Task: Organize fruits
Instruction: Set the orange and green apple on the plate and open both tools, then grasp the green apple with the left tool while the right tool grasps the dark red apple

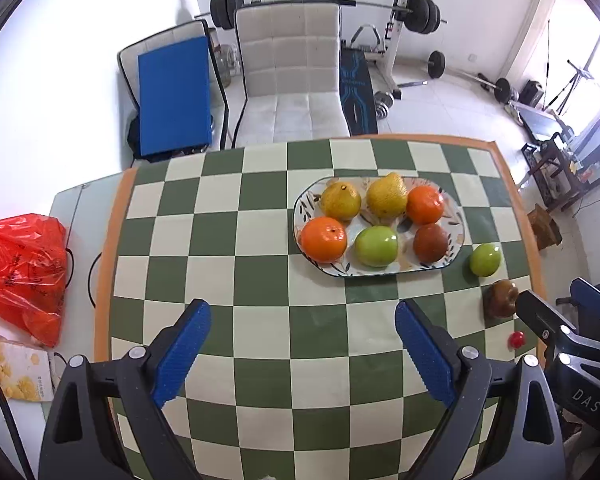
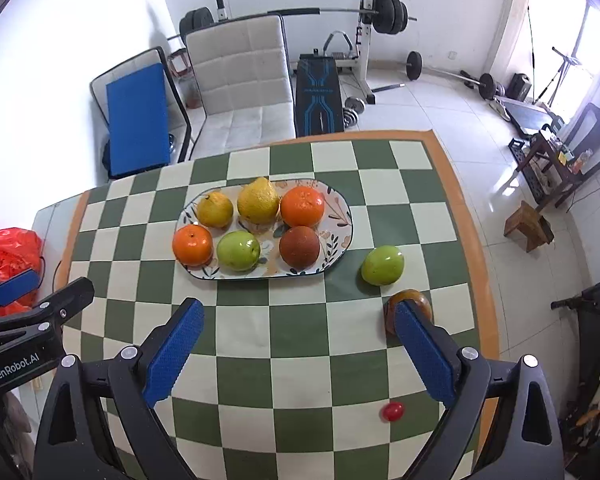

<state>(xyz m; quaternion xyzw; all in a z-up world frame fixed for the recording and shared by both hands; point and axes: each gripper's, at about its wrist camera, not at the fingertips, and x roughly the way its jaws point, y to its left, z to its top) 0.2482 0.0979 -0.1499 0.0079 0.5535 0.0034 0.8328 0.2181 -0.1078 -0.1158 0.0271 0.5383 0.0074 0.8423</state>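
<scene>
Oranges: two
Yellow pears: two
Green apples: two
Brown fruits: two
Small red fruit: one
Plate: one

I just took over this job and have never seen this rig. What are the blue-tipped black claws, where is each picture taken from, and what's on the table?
The claws are two hand-held grippers carried by a person, with a camera on each looking forward along its fingers. One picture looks out from the left gripper, the other from the right gripper. Both are open and hold nothing.

On the checked cloth sits an oval plate with six fruits: two yellow, two orange, one green, one reddish brown. Off the plate, to its right, lie a green apple, a brown fruit partly behind the right gripper's finger, and a small red fruit. A red bag lies at the table's left edge.
</scene>
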